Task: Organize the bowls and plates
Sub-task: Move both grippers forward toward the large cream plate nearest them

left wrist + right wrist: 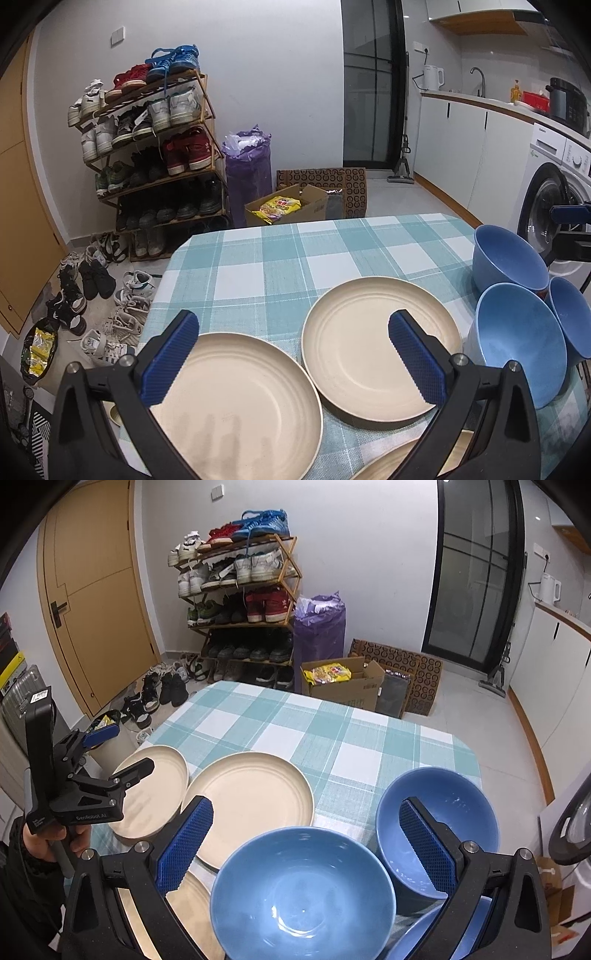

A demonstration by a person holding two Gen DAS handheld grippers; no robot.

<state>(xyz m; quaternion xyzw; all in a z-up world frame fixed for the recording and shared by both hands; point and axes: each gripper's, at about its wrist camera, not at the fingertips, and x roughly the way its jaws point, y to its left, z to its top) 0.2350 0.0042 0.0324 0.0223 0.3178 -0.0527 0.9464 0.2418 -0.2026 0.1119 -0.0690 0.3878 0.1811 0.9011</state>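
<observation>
Hovering released, the left hand-held gripper is over plates; the right hand-held gripper, also released, is over bowls.

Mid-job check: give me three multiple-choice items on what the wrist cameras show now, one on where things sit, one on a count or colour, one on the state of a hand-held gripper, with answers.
1. Where do the blue bowls stand relative to the cream plates in the right wrist view?
A. To their right
B. To their left
C. Stacked on them

2. How many blue bowls show in the left wrist view?
A. One
B. Three
C. Five

3. What is the left hand-held gripper doing?
A. Clamped on a plate
B. Clamped on a bowl
C. Open, holding nothing

Answers:
1 A, the bowls fill the right side of the checked tablecloth, plates the left.
2 B, three bowls cluster at the right edge.
3 C, its jaws stand wide apart above the plates.
</observation>
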